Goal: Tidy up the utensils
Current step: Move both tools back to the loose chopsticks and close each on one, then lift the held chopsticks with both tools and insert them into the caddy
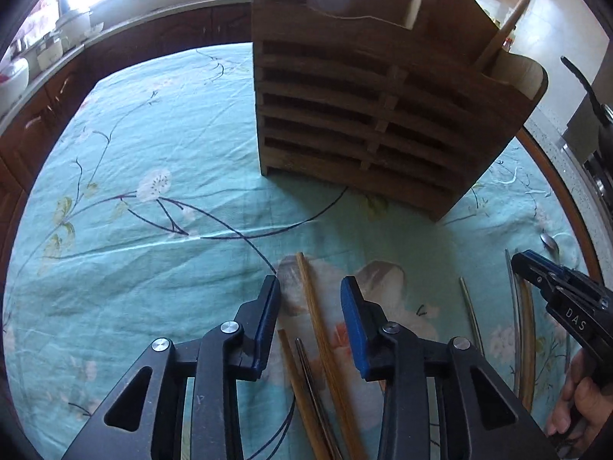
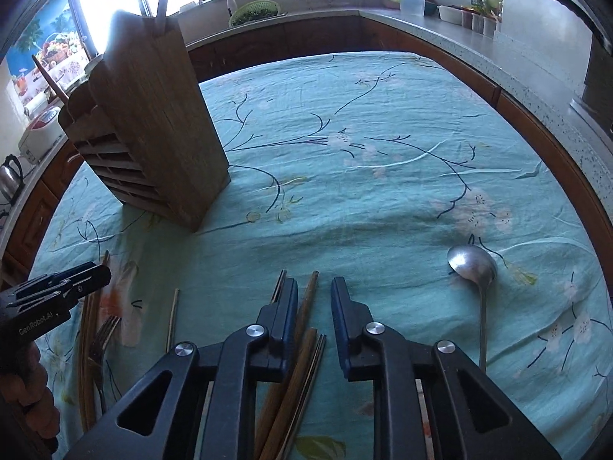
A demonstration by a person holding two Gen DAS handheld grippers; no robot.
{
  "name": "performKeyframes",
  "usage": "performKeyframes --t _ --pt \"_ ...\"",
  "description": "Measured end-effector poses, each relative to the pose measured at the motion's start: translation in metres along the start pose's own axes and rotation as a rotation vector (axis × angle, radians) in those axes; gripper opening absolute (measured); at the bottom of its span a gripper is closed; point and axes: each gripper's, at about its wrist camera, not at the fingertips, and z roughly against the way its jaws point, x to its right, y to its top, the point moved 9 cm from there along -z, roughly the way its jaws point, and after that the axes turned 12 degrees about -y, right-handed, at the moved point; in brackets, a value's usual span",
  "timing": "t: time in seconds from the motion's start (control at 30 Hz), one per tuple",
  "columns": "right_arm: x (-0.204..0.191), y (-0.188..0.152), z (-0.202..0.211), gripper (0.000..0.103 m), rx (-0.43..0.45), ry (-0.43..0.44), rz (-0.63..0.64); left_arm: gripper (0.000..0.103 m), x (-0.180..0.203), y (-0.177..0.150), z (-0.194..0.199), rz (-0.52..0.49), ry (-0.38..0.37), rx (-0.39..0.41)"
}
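A slatted wooden utensil holder [image 1: 367, 115] stands on the teal flowered tablecloth [image 1: 153, 153]; it also shows in the right wrist view [image 2: 153, 142] with a wooden stick in a side pocket. My left gripper [image 1: 310, 287] is open above several wooden chopsticks [image 1: 318, 329] lying between its fingers. My right gripper [image 2: 314, 287] is open above another bunch of wooden chopsticks [image 2: 306, 314]. A metal spoon [image 2: 473, 268] lies to the right of it. A fork [image 2: 101, 337] and a thin metal chopstick [image 2: 173, 318] lie to its left.
Brown cabinets and a grey counter [image 2: 479, 38] curve around the table, with a jug, jars and a green basket by the window. A kettle [image 2: 9, 178] and a white appliance stand at left. The right gripper shows at the right edge of the left wrist view [image 1: 559, 291].
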Motion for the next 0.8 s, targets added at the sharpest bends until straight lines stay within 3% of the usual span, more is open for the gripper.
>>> performKeyframes --t 0.07,0.13,0.17,0.23,0.33,0.57,0.8 --pt "-0.008 -0.001 0.001 0.018 0.020 -0.047 0.055 0.029 0.003 0.000 -0.005 -0.031 0.038 -0.003" --pt "-0.016 0.000 0.002 0.009 0.035 -0.071 0.094 0.023 0.006 0.000 -0.010 -0.064 0.064 -0.004" --pt "-0.018 0.000 0.002 0.008 0.041 -0.077 0.100 0.017 0.009 0.000 -0.012 -0.071 0.064 -0.004" --pt "-0.017 0.000 0.001 0.008 0.039 -0.053 0.070 0.007 0.011 0.000 -0.016 -0.073 0.053 -0.002" --pt "-0.011 0.001 0.002 0.006 0.010 0.047 -0.015 0.006 0.010 -0.001 -0.020 -0.067 0.043 0.001" --pt "0.003 0.002 0.043 0.004 0.048 0.196 -0.139 0.004 0.008 -0.006 0.003 0.015 -0.101 0.047" --pt "0.016 0.016 0.117 0.004 0.175 0.273 -0.173 0.003 0.015 -0.010 0.074 -0.002 -0.193 0.182"
